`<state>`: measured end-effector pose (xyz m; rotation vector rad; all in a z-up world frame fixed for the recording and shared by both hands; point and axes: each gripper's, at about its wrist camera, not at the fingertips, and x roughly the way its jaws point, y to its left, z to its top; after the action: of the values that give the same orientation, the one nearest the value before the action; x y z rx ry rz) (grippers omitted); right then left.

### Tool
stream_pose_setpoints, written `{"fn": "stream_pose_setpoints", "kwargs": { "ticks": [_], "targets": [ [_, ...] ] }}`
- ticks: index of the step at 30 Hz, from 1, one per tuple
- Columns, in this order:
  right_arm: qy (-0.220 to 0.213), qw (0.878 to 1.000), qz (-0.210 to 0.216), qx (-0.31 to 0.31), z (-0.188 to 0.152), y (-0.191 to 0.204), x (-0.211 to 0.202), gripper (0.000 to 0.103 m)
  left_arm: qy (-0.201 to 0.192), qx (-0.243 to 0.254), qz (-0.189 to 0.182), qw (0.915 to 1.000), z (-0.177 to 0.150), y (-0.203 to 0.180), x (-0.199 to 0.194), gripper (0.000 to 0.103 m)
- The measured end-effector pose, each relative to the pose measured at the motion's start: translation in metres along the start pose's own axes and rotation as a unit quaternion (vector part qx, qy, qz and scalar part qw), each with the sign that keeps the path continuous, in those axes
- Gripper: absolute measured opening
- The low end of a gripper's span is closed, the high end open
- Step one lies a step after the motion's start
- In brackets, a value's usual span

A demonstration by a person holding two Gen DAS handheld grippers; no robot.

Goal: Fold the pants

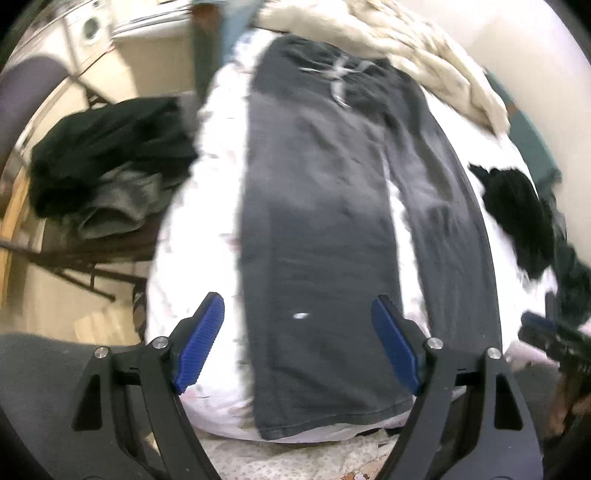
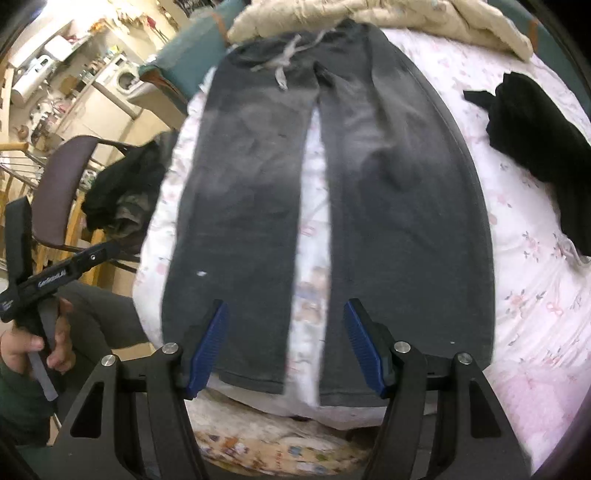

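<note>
Dark grey pants [image 2: 258, 177] lie flat on a bed, legs side by side, hems near me, waistband with a pale drawstring [image 2: 282, 61] at the far end. In the left wrist view the pants [image 1: 314, 229] fill the middle. My left gripper [image 1: 297, 345] is open above the left leg's hem, holding nothing. My right gripper [image 2: 286, 347] is open above the gap between the two hems, holding nothing. The left gripper's body [image 2: 44, 273] shows in a hand at the left of the right wrist view.
The bed has a white floral sheet [image 2: 535, 295]. A black garment [image 2: 535, 140] lies right of the pants. A cream blanket [image 2: 424, 18] is bunched beyond the waistband. A chair [image 2: 62, 184] with dark clothes [image 1: 110, 158] stands left of the bed.
</note>
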<state>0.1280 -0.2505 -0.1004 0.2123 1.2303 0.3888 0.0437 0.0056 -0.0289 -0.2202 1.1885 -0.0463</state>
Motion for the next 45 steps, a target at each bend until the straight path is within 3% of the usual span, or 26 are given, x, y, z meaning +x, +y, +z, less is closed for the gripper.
{"fn": "stream_pose_setpoints", "kwargs": {
  "ticks": [5,12,14,18,20,22,24,25,26,27,28,31,38,45],
  "targets": [
    [0.010,0.999,0.027,0.027,-0.020,0.007,0.013,0.067,0.018,-0.037,0.008,0.9991,-0.018,0.034,0.008,0.079],
    [0.086,0.992,0.060,0.076,-0.054,-0.002,0.095,0.066,0.083,-0.032,0.011,0.9960,-0.065,0.050,0.047,0.078],
    [0.108,0.987,0.069,0.097,-0.061,-0.007,0.113,0.059,0.112,-0.049,0.002,0.9925,-0.079,0.054,0.062,0.077],
    [0.148,0.986,0.029,0.076,-0.070,-0.002,0.136,0.057,0.161,-0.066,-0.023,0.9845,-0.102,0.053,0.089,0.064],
    [0.157,0.984,0.008,0.086,-0.074,-0.007,0.141,0.057,0.178,-0.053,-0.023,0.9823,-0.110,0.044,0.099,0.048],
    [0.167,0.981,0.010,0.102,-0.077,-0.013,0.146,0.057,0.198,-0.032,-0.021,0.9794,-0.117,0.032,0.105,0.048],
    [0.174,0.979,0.023,0.107,-0.078,-0.014,0.150,0.057,0.210,-0.006,-0.014,0.9776,-0.123,0.021,0.111,0.030],
    [0.180,0.977,0.036,0.107,-0.079,-0.014,0.153,0.052,0.212,0.009,-0.007,0.9771,-0.126,0.016,0.112,0.025],
    [0.186,0.976,0.044,0.104,-0.081,-0.013,0.155,0.037,0.212,0.018,-0.004,0.9771,-0.127,0.012,0.112,0.014],
    [0.191,0.976,0.044,0.099,-0.082,-0.012,0.158,0.032,0.208,0.027,0.000,0.9777,-0.127,0.009,0.110,0.005],
    [0.194,0.975,0.045,0.096,-0.083,-0.012,0.159,0.028,0.201,0.032,0.000,0.9790,-0.127,0.008,0.108,0.004],
    [0.189,0.977,0.046,0.084,-0.084,-0.008,0.157,0.021,0.193,0.032,-0.005,0.9807,-0.128,0.007,0.098,0.003],
    [0.108,0.988,0.084,0.073,-0.084,0.006,0.094,0.020,0.151,0.012,-0.055,0.9870,-0.126,0.021,0.031,0.002],
    [0.093,0.988,0.095,0.074,-0.082,0.001,0.077,0.020,0.162,-0.027,-0.078,0.9834,-0.105,0.036,0.030,0.003]
  ]
}}
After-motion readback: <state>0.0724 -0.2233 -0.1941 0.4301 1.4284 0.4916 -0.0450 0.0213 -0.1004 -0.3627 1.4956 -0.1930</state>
